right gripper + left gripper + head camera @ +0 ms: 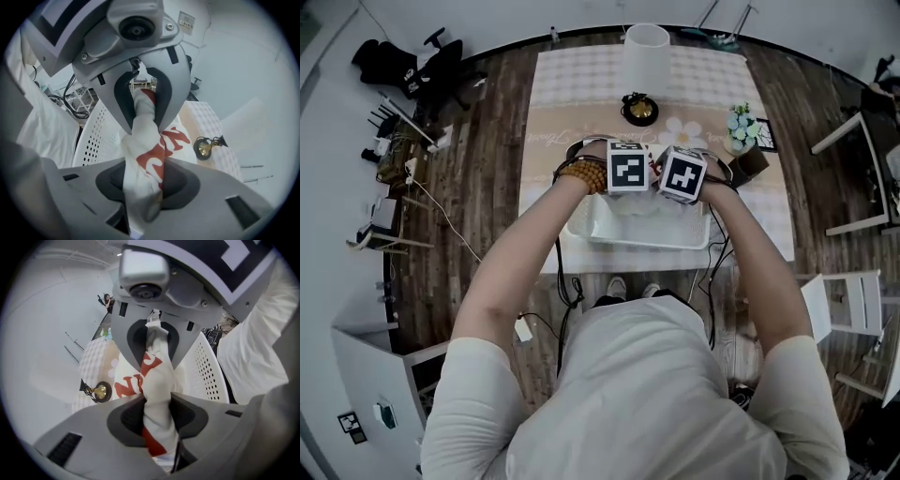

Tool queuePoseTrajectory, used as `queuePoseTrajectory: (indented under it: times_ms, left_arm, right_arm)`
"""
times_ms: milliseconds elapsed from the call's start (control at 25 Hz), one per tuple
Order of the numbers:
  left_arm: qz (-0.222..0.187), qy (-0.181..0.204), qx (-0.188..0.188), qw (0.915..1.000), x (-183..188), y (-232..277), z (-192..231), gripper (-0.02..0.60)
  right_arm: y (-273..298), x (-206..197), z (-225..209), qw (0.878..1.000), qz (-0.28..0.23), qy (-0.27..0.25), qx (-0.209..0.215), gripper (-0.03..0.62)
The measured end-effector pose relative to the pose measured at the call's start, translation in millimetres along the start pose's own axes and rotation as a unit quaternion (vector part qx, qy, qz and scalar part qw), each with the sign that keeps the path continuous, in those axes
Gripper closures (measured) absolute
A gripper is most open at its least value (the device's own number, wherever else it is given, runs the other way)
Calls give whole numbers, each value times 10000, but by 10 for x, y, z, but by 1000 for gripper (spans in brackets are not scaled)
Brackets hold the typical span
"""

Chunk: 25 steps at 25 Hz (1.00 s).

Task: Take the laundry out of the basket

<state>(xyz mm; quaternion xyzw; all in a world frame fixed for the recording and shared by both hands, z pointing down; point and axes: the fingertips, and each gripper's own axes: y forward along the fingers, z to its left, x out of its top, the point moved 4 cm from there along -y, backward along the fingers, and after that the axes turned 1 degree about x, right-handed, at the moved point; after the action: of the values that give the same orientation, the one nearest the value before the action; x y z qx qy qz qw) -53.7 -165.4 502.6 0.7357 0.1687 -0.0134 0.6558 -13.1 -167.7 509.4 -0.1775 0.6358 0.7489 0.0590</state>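
Note:
A white garment with red lettering (126, 385) hangs bunched between the jaws of both grippers. My left gripper (154, 376) is shut on one twisted fold of it. My right gripper (145, 136) is shut on another fold of the garment (176, 138). In the head view the left gripper (628, 183) and right gripper (682, 187) are side by side above the white perforated basket (581, 225); their marker cubes hide the jaws and the cloth. The basket's holed wall (206, 376) shows just below the left gripper, and the same wall (98, 136) shows below the right.
The basket stands at the near edge of a table with a beige checked cloth (581, 84). A white cylinder (646, 56), a brass ornament on a dark disc (639, 109) and a small flower pot (741, 127) stand behind it. White chairs (853, 300) are at the right.

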Motion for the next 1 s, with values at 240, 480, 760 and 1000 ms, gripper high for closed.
queuePoseTrajectory:
  times_ms: [240,480,760,1000]
  left_arm:
    - [-60,85,461,9989,202,-565,241,428]
    - [-196,84,813,9965,353,-824,325,428]
    - [-371,227,504,9978,780,-825,349,428]
    - [-620,770,408,9943,1533,-730,416,430]
  right_arm:
    - [-531,122,-194,9993,-111,-89,-342,437]
    - [-810,125,-205,9984,-113,-143,-539,437]
    - [-1174,-258,-272,9960,75,230,-862,438]
    - [-1523,-931,-289,9900,286,737,-1172,439]
